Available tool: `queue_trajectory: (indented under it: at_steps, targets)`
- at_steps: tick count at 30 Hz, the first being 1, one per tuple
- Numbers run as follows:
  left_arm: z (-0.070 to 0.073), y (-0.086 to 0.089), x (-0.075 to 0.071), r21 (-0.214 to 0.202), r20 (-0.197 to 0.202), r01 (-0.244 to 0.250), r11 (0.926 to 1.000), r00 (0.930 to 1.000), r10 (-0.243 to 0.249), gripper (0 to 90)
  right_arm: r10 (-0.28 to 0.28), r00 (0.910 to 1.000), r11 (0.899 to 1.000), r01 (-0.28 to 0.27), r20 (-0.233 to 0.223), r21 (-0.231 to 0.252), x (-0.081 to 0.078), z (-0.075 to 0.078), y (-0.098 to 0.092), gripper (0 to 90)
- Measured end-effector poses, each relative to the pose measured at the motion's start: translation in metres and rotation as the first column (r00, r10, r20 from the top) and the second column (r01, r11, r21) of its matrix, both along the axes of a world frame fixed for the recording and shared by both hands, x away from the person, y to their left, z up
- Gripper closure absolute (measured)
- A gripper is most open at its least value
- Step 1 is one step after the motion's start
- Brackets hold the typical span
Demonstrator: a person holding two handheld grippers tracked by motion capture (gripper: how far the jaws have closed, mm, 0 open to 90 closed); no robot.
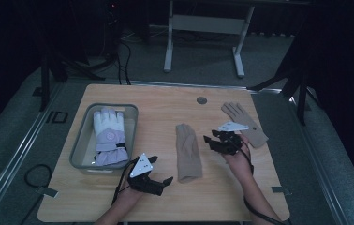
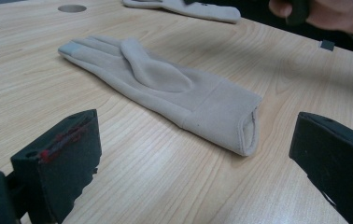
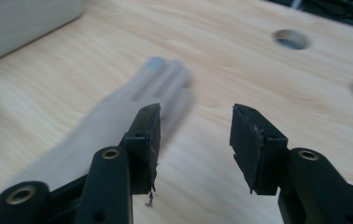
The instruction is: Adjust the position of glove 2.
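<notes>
The beige glove (image 1: 188,152) lies flat near the middle of the counter (image 1: 156,206), cuff toward the person, its digits pointing away. It is a thin, soft knit with a hemmed cuff and grey pads on the fingertips. It lies between the two grippers and touches neither. The left gripper (image 1: 160,177) rests low just beside the cuff; in the left gripper view its fingers (image 2: 65,156) stand wide apart with the cuff ahead of them, nothing held. The right gripper (image 1: 215,139) hovers over the counter to the glove's right; its fingers (image 3: 145,140) are partly parted and empty, the glove blurred behind them, apparently below. A matching beige glove (image 1: 245,123) lies beyond the right hand. On the left a grey plastic bin (image 1: 80,140) holds a padded white and lilac ski glove (image 1: 109,136). The counter is pale wood grain with a round grommet hole (image 1: 202,100).
</notes>
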State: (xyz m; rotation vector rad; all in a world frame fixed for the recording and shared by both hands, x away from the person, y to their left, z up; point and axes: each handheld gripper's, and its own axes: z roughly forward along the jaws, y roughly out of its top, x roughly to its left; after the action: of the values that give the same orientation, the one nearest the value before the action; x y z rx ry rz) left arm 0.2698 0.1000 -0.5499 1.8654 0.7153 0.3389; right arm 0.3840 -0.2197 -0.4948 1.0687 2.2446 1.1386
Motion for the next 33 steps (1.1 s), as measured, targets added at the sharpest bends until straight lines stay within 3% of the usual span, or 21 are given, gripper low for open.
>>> queue_trajectory:
  at_steps: [5, 10, 16, 21, 26, 33]
  targets:
    - [0.0, 0.0, 0.0, -0.003, -0.002, 0.0, 1.0, 1.0, 0.0, 2.4, -0.048, 0.9985, 0.999, 0.048, 0.025, 0.0, 0.012, 0.006, -0.039, 53.7]
    - [-0.001, -0.001, 0.0, -0.007, -0.003, 0.003, 1.0, 1.0, -0.003, 2.4, -0.118, 0.9929, 0.993, 0.118, 0.017, -0.003, 0.027, 0.003, -0.072, 54.2]
    - [0.0, 0.001, 0.0, -0.009, -0.005, 0.003, 1.0, 1.0, -0.003, 2.5, -0.226, 0.9742, 0.974, 0.226, -0.003, -0.005, 0.047, -0.004, -0.104, 53.4]
    - [0.001, 0.002, 0.0, -0.02, -0.005, -0.001, 0.9998, 1.0, 0.001, 2.5, -0.286, 0.958, 0.958, 0.286, -0.015, -0.02, 0.064, -0.011, -0.121, 52.5]
    - [0.0, 0.001, -0.001, -0.019, -0.006, 0.007, 0.9998, 1.0, -0.007, 2.5, -0.314, 0.9492, 0.949, 0.313, -0.022, -0.033, 0.078, -0.017, -0.131, 51.1]
    - [-0.001, 0.0, -0.002, -0.015, -0.006, 0.014, 0.9998, 0.9999, -0.014, 2.5, -0.373, 0.926, 0.928, 0.371, -0.058, -0.039, 0.094, -0.028, -0.142, 51.8]
